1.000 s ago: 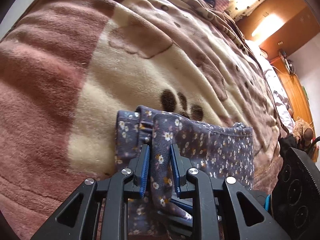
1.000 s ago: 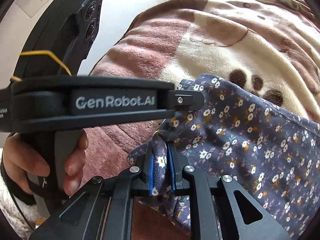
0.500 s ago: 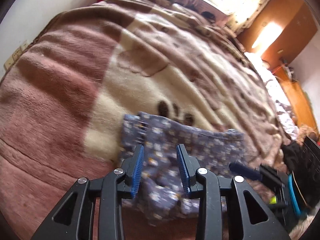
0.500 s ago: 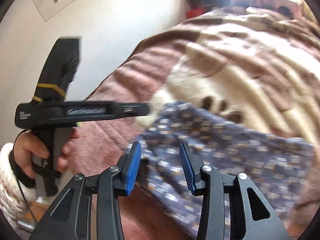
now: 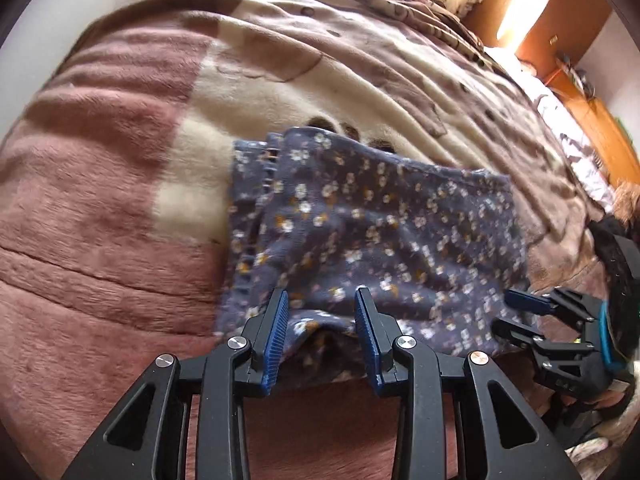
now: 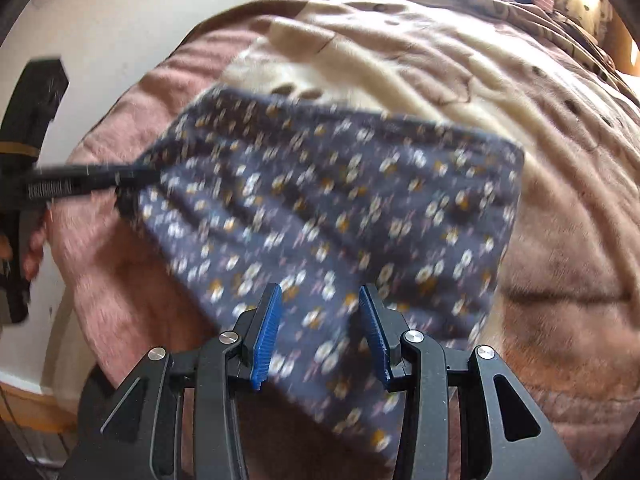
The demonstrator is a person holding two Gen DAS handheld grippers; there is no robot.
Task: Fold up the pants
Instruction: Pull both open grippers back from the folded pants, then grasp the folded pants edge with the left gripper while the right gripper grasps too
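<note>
A: Where are the pants [image 5: 372,236]?
B: Folded into a rough rectangle, lying flat on the fleece blanket [image 5: 100,184]. Centre of frame in the left wrist view, partly over the cream patch with the brown paw marks.
A: Left gripper [image 5: 322,334]?
B: Bottom centre of its own view. Jaws apart, blue pads clear of the cloth. The near hem shows in the gap, nothing pinched.
A: Right gripper [image 6: 320,330]?
B: Same: jaws spread, pants under and between them in its view, pads not pressing. It also appears at the lower right edge of the left view.
A: Anything else?
B: Right view is motion-blurred. Left gripper shows at its left edge, a hand [image 6: 34,240] on the handle.
</note>
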